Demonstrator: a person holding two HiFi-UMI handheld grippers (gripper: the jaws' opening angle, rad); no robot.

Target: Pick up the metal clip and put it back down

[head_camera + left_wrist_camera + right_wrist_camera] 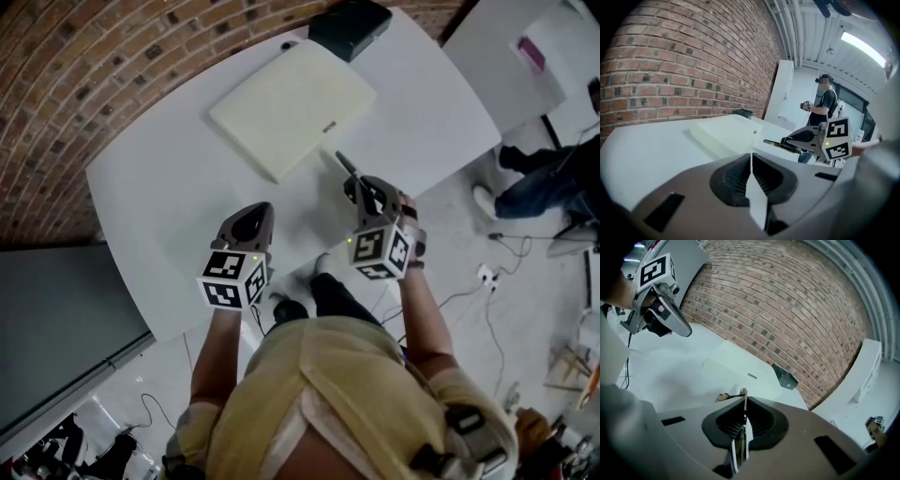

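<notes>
The metal clip (344,163) is a thin dark piece that sticks out forward from my right gripper (360,185), which is shut on it over the white table (159,187). In the right gripper view the clip (727,396) is pinched between the closed jaws of the right gripper (744,401) and juts to the left. From the left gripper view the clip (774,143) shows ahead of the right gripper (806,137), held a little above the tabletop. My left gripper (251,218) hovers to the left near the table's front edge. Its jaws (751,157) are shut with nothing between them.
A flat cream box (292,106) lies on the table just beyond the clip, with a dark object (349,26) behind it at the far edge. A second white table (511,52) stands to the right. Another person (828,101) stands farther off. Cables (487,281) lie on the floor.
</notes>
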